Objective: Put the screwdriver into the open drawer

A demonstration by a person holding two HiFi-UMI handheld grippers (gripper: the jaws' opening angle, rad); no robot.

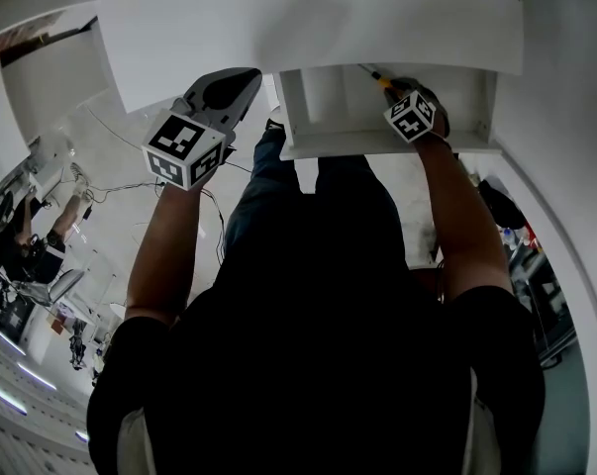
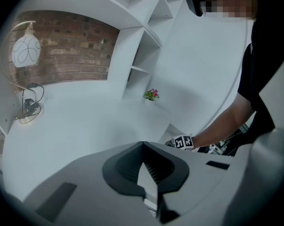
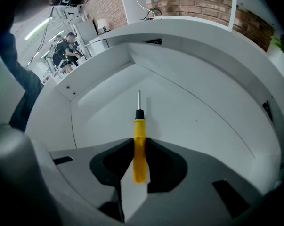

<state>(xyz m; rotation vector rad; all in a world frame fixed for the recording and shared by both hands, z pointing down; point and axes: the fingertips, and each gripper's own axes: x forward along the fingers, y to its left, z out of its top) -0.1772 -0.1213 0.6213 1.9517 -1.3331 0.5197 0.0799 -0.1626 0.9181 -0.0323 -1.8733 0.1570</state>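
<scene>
"So, where is the screwdriver [image 3: 139,131]?"

"Its yellow handle is pinched between the jaws of the right gripper [image 3: 140,147], low in the middle of the right gripper view. The metal shaft points up the frame, toward the back corner of the open drawer [image 3: 203,126]. It's over the white drawer floor, but I can't tell whether it touches."

"And the other gripper?"

"The left gripper [image 2: 142,146] has its jaws pressed together on nothing. It's over the white desktop [image 2: 85,121], left of the drawer in the head view."

"What could go wrong from here?"

"The handle looks round and smooth, and only a short stretch of it is gripped, so I'd guess it could pivot or slip. If it's pushed deeper, the tip might jab the back wall. If it's dropped from a height, it would probably bounce and roll on that hard, slick floor, though the drawer walls should keep it in."

"And the room?"

"Mostly white. There are shelves [image 2: 142,65] in the upper middle of the left gripper view and a small flowering plant [image 2: 152,94] near its centre. A brick wall [image 2: 71,51] fills the upper left, with a globe lamp [image 2: 25,51] at the far left. People [image 3: 66,46] sit in the background at the upper left of the right gripper view."
</scene>
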